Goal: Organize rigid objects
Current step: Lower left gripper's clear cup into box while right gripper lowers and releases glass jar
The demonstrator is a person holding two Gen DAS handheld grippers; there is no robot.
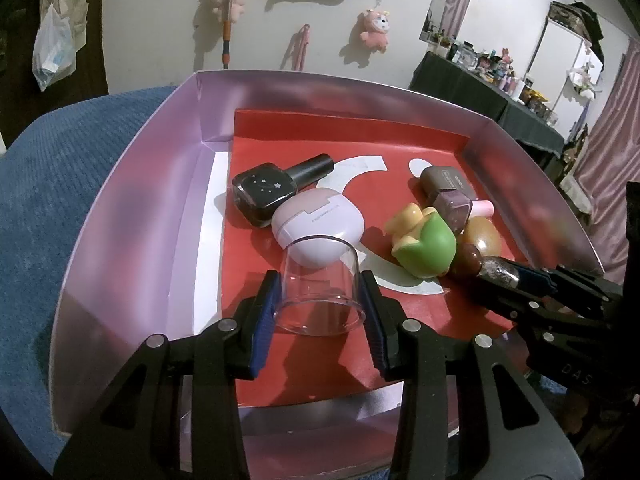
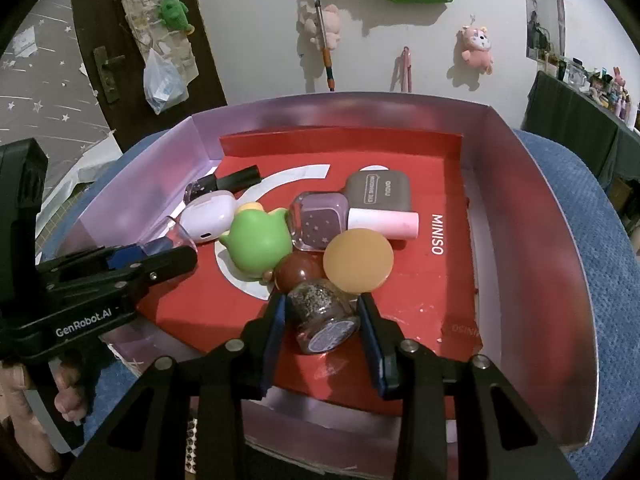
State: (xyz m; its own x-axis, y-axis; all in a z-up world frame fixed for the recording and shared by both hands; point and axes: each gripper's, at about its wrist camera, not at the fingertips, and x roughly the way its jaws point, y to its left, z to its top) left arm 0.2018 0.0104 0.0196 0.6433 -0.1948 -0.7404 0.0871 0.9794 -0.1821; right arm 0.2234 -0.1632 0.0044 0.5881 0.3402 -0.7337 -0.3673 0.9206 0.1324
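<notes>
A pink box (image 1: 132, 216) lined with red card (image 2: 448, 184) holds the objects. My left gripper (image 1: 320, 278) is shut on a clear plastic cup (image 1: 320, 300), low over the near left of the liner. My right gripper (image 2: 322, 302) is shut on a small glitter-filled bottle (image 2: 324, 316), which touches a brown bead (image 2: 298, 272). Behind lie a green and yellow toy (image 2: 258, 246), a lilac earbud case (image 1: 318, 228), a black polish bottle (image 1: 276, 188), a purple polish bottle (image 2: 320, 222), a brown case (image 2: 378, 192) and an amber disc (image 2: 358, 260).
The box sits on a blue textured cushion (image 1: 52, 184). Its walls stand high on all sides. Bare red liner shows at the right (image 2: 432, 292). Plush toys (image 2: 476, 46) hang on the wall behind, and a cluttered dark table (image 1: 500, 92) stands at far right.
</notes>
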